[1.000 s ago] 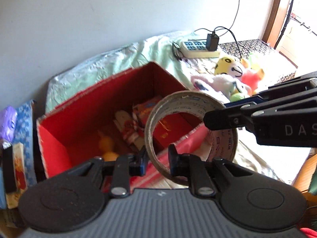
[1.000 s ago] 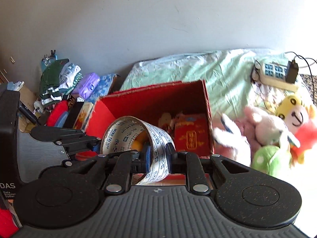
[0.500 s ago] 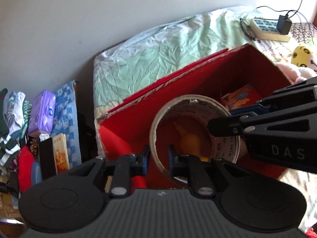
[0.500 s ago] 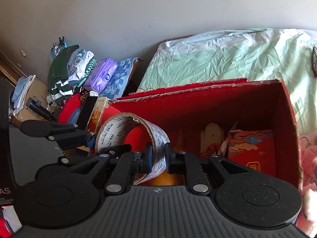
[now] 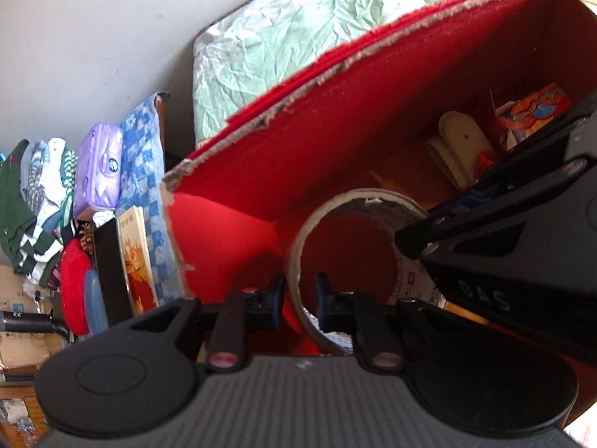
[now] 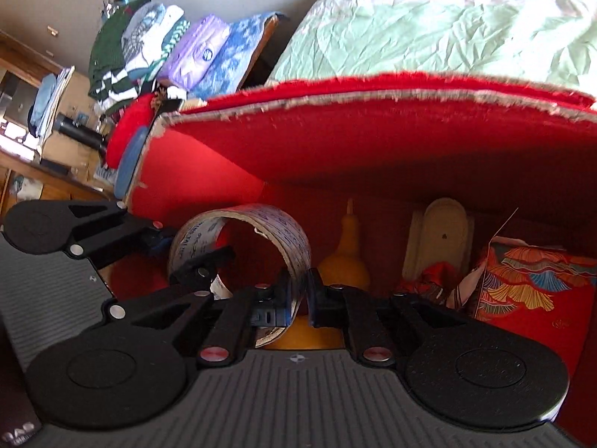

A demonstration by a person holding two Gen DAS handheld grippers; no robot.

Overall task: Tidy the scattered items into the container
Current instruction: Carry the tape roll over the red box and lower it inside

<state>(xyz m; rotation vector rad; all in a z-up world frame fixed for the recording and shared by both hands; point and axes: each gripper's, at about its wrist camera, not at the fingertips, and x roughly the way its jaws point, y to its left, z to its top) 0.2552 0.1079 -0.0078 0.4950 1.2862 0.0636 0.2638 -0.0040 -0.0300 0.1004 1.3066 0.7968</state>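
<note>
Down it went: both grippers had carried the tape roll [image 5: 358, 257] from above the rim into the red box [image 5: 335, 119], left gripper [image 5: 297, 291] and right gripper [image 6: 299, 296] each pinched tight on its band. Only letting go seemed left.

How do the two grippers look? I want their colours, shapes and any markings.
Both the left gripper and right gripper are matte black, with a ribbed grey body, two round black discs, silver screw heads and blue pads on the fingers. White letters "DAS" mark the right gripper's side. No hands or sleeves show.
</note>
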